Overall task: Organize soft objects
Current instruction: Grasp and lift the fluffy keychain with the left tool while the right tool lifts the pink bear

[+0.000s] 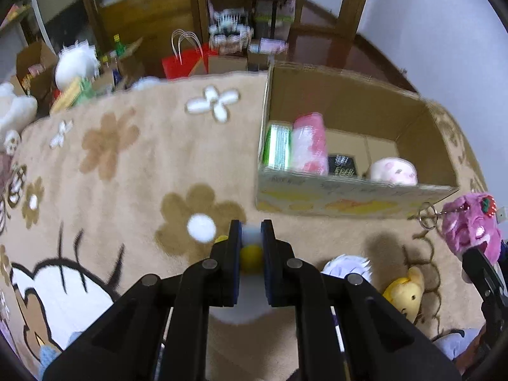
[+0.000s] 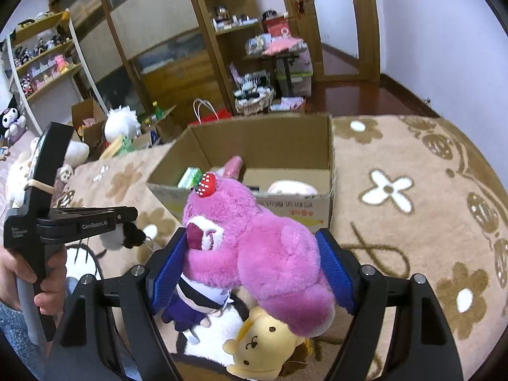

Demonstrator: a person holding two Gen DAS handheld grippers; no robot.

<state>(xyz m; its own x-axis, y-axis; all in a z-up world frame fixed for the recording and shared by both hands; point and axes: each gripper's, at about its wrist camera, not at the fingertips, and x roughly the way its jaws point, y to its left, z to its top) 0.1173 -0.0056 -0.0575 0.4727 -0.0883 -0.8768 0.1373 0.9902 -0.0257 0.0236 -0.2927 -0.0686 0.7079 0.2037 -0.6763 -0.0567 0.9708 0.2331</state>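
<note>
My left gripper (image 1: 251, 238) is shut on a small white and yellow plush toy (image 1: 250, 255), held above the flowered rug; it also shows in the right wrist view (image 2: 135, 235). My right gripper (image 2: 252, 241) is shut on a pink plush bear (image 2: 254, 241) with a strawberry on its head, lifted just in front of the open cardboard box (image 2: 328, 146). The bear also shows at the right edge of the left wrist view (image 1: 470, 225). The box (image 1: 349, 197) holds a green packet (image 1: 279, 146), a pink packet (image 1: 309, 146) and a pale pink plush (image 1: 393, 171).
On the rug under my right gripper lie a yellow bear plush (image 2: 263, 346), a purple-clothed doll (image 2: 193, 304) and a white plush (image 1: 347, 265). Beyond the rug's far edge stand a red bag (image 1: 187, 62), boxes, white plush toys (image 1: 76, 63) and wooden shelving (image 2: 222, 31).
</note>
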